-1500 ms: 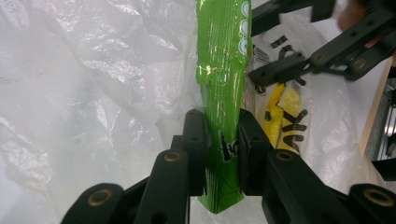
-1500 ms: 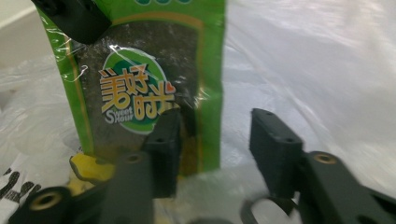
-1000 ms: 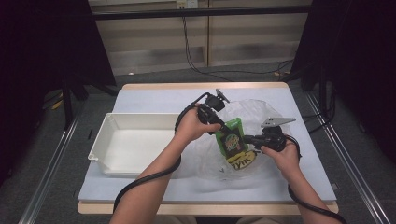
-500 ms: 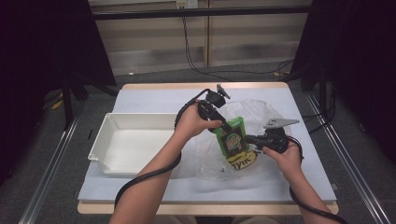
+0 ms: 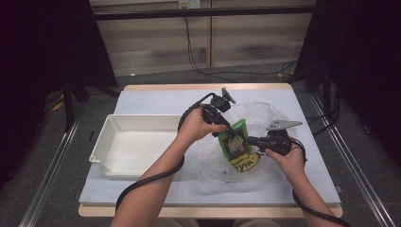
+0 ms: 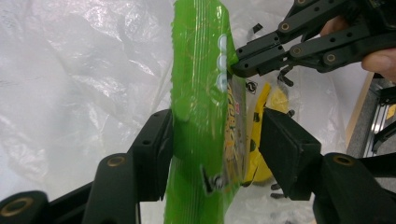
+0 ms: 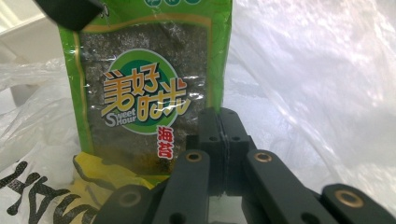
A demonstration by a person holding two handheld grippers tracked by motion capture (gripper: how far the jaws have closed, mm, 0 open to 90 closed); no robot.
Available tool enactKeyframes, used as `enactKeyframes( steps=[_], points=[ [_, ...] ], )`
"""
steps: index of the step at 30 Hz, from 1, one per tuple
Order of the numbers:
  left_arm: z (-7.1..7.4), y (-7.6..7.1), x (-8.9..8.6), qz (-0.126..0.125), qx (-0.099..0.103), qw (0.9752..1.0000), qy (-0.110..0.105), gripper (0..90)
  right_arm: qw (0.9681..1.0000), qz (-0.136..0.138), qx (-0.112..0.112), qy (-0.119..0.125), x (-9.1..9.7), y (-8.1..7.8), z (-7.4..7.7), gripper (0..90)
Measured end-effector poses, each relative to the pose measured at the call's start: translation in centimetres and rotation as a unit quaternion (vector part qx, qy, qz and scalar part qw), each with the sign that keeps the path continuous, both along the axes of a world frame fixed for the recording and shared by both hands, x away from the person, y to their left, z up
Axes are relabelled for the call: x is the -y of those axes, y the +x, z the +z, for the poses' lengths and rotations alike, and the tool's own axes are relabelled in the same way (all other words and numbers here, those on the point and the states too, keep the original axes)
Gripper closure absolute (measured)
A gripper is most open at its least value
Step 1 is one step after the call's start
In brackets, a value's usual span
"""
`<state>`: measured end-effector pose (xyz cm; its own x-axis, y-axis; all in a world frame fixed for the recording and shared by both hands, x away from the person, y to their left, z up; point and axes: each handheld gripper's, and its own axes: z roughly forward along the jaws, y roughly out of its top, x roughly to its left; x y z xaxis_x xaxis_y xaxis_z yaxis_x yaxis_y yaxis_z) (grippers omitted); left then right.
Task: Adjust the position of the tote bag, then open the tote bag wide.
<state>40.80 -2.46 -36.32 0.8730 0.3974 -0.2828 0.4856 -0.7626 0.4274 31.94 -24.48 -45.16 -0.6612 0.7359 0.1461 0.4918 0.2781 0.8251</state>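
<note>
A green seaweed snack packet [image 5: 235, 138] stands tilted over a clear plastic bag [image 5: 265, 113] in the middle of the table. My left gripper [image 5: 226, 130] comes at its upper end from the left. In the left gripper view the packet [image 6: 201, 116] is between the jaws, which have just been closing. One pad [image 6: 156, 158] touches it and the other [image 6: 285, 154] stands off it. My right gripper [image 5: 250, 140] is shut on the packet's side edge [image 7: 219, 100], and its tips [image 6: 235, 67] pinch that edge. A yellow packet [image 5: 246, 163] lies below in the bag.
A white tray [image 5: 113, 142] stands at the left of the table, beside the person's left forearm. The crumpled clear bag spreads across the table's right half under both grippers. Cables trail from both grippers toward the table's front edge.
The left hand has shifted slightly at the packet's upper end. The green packet and the right hand stay where they were.
</note>
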Motion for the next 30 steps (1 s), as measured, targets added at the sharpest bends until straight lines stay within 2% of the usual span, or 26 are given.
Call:
enactKeyframes(
  steps=[1,2,3,4,5,7,8,9,10,11,13,15,16,17,18,19,21,23,24,25,26,28,30],
  points=[
    [0.0,-0.1,0.3,-0.010,0.006,0.9999,0.007,60.0,1.0000,-0.001,0.000,-0.002,-0.1,0.0,0.1,90.0],
    [0.0,-0.1,0.3,-0.010,0.006,0.9999,0.007,66.1,1.0000,-0.001,0.000,-0.002,-0.1,0.0,0.1,90.0],
    [-0.1,-0.2,0.4,-0.005,0.009,0.9999,0.012,66.1,1.0000,-0.002,0.003,-0.001,-0.1,0.0,0.1,90.0],
    [-0.1,-0.2,0.4,-0.001,0.008,0.9998,0.020,73.3,1.0000,0.001,0.001,-0.001,-0.1,0.0,0.1,89.8],
    [-0.2,0.0,0.4,-0.001,0.004,0.9998,0.019,75.0,0.9999,0.000,-0.011,0.006,0.0,0.1,-0.1,86.2],
    [0.0,0.0,0.2,-0.001,0.002,0.9998,0.019,75.7,0.9998,-0.004,-0.015,0.013,0.1,0.1,-0.1,84.0],
    [0.0,-0.1,0.2,0.003,0.001,0.9999,0.017,76.1,0.9998,-0.002,-0.018,0.011,0.1,0.1,0.0,77.4],
    [0.2,0.0,0.1,0.001,-0.002,0.9999,0.017,76.2,0.9998,-0.006,-0.018,0.001,0.2,0.2,0.0,67.1],
    [0.4,0.1,0.0,-0.001,-0.005,0.9998,0.017,76.3,0.9998,-0.011,-0.018,-0.005,0.3,0.1,0.1,65.5],
    [0.7,0.2,-0.2,0.005,-0.008,0.9999,0.013,76.4,0.9998,-0.005,-0.019,-0.005,0.4,0.1,0.1,63.9],
    [1.5,0.4,-0.5,0.009,-0.006,0.9999,0.004,76.6,0.9997,-0.011,-0.020,-0.006,0.6,0.1,0.1,53.2],
    [2.4,0.5,-0.7,0.011,0.004,0.9999,-0.001,76.6,0.9994,-0.008,-0.032,-0.011,0.8,0.1,-0.1,42.9],
    [2.8,0.5,-0.8,0.009,0.008,0.9999,-0.001,76.6,0.9994,-0.008,-0.032,-0.011,0.8,0.1,-0.1,42.9],
    [3.6,0.6,-0.8,0.002,0.016,0.9999,0.003,76.6,0.9990,-0.011,-0.040,-0.012,0.9,0.1,-0.3,36.0],
    [3.6,0.6,-0.8,0.002,0.016,0.9999,0.003,76.6,0.9990,-0.011,-0.040,-0.012,0.9,0.1,-0.3,36.0],
    [4.4,0.8,-1.0,-0.003,0.023,0.9997,0.005,76.6,0.9986,-0.017,-0.048,-0.011,1.0,0.1,-0.4,33.2],
    [4.8,0.9,-1.1,-0.005,0.027,0.9996,0.003,76.6,0.9986,-0.016,-0.049,-0.013,1.0,0.1,-0.4,32.3],
    [6.2,1.0,-1.6,-0.019,0.023,0.9995,-0.014,76.6,0.9981,-0.016,-0.056,-0.020,0.8,0.1,-0.5,23.2],
    [6.2,1.0,-1.6,-0.019,0.023,0.9995,-0.014,76.6,0.9981,-0.016,-0.056,-0.020,0.8,0.1,-0.5,23.2],
    [7.2,1.1,-1.9,-0.022,0.031,0.9992,-0.013,76.6,0.9976,-0.016,-0.062,-0.027,0.7,0.1,-0.7,20.8],
    [7.2,1.1,-1.9,-0.022,0.031,0.9992,-0.013,76.6,0.9976,-0.016,-0.062,-0.027,0.7,0.1,-0.7,20.8],
    [8.1,1.0,-2.3,-0.027,0.041,0.9988,-0.005,76.6,0.9970,-0.021,-0.069,-0.030,0.4,0.2,-0.8,15.6],
    [8.8,0.9,-2.8,-0.026,0.045,0.9986,-0.007,76.5,0.9965,-0.022,-0.074,-0.031,0.3,0.1,-0.7,13.7]
  ],
)
